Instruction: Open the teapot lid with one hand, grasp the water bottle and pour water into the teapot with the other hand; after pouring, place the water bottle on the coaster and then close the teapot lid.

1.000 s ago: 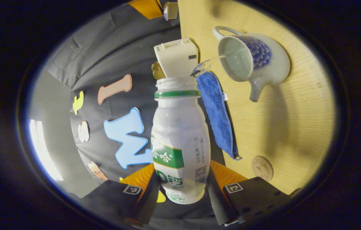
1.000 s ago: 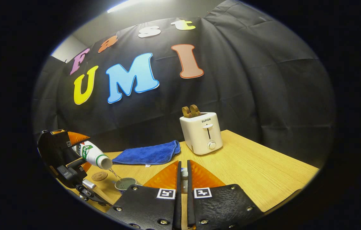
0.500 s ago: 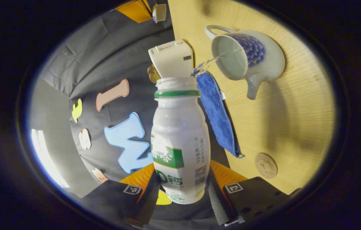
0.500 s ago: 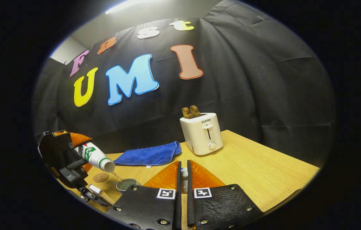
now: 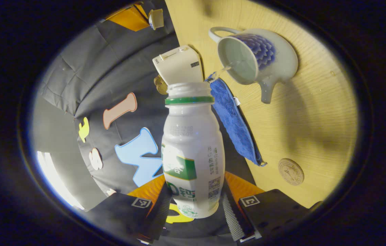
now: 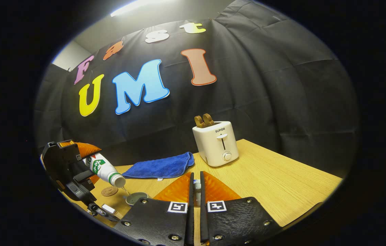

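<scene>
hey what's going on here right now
A person is working with two handheld grippers at a wooden table. The left gripper is clamped on a tipped water bottle, and a thin stream of water runs into the open teapot. The right gripper is shut on the teapot lid, holding it aside. The coaster is bare; a blue cloth and toaster sit behind.

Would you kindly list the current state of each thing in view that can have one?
water bottle: uncapped, tipped, pouring a thin stream
teapot: lid off, upright on the table, taking water
teapot lid: pinched in the right gripper
coaster: bare
toaster: two slices sticking up
blue cloth: folded, lying flat
left gripper: shut on the bottle
right gripper: shut on the lid
</scene>
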A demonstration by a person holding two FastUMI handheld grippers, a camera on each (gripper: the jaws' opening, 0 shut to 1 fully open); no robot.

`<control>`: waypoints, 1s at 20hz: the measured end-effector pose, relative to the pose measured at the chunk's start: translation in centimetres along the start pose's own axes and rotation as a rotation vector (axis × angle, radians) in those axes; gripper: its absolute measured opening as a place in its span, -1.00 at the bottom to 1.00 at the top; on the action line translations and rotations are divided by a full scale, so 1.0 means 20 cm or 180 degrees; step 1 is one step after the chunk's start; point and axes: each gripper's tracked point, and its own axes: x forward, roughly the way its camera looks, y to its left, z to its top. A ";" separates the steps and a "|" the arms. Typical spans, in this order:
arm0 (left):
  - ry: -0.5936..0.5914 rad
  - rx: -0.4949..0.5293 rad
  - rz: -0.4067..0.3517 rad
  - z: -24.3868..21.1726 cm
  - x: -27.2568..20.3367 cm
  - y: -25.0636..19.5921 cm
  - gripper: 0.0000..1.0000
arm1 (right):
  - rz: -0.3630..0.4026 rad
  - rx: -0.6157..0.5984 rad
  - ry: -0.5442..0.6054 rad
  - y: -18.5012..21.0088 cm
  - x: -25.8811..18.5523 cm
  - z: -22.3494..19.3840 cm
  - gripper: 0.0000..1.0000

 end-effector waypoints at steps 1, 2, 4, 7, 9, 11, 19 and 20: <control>-0.0008 0.0036 0.0008 0.00 0.00 0.00 0.69 | 0.0000 0.0005 -0.0003 0.00 0.00 0.00 -0.87; -0.0014 0.0071 0.0008 0.01 0.00 0.00 0.69 | 0.0001 0.0012 -0.0005 0.00 0.00 0.00 -0.87; -0.0024 0.0134 0.0009 0.01 0.00 0.01 0.58 | 0.0004 0.0026 -0.0004 0.00 0.00 0.00 -0.86; -0.0040 0.0203 0.0024 0.02 0.01 0.02 0.58 | 0.0009 0.0038 -0.0005 0.00 0.00 0.00 -0.87; -0.0062 0.0273 0.0038 0.02 0.01 0.03 0.58 | 0.0015 0.0039 -0.0004 0.00 0.00 0.01 -0.87; -0.0079 0.0349 0.0060 0.03 0.01 0.04 0.62 | 0.0022 0.0043 -0.0001 0.00 -0.01 0.00 -0.87; -0.0143 0.0523 0.0106 0.05 0.00 0.06 0.58 | 0.0025 0.0062 0.0010 0.00 0.00 0.00 -0.86; -0.0151 0.0538 0.0113 0.06 0.00 0.06 0.58 | 0.0025 0.0061 0.0011 0.00 0.00 0.00 -0.87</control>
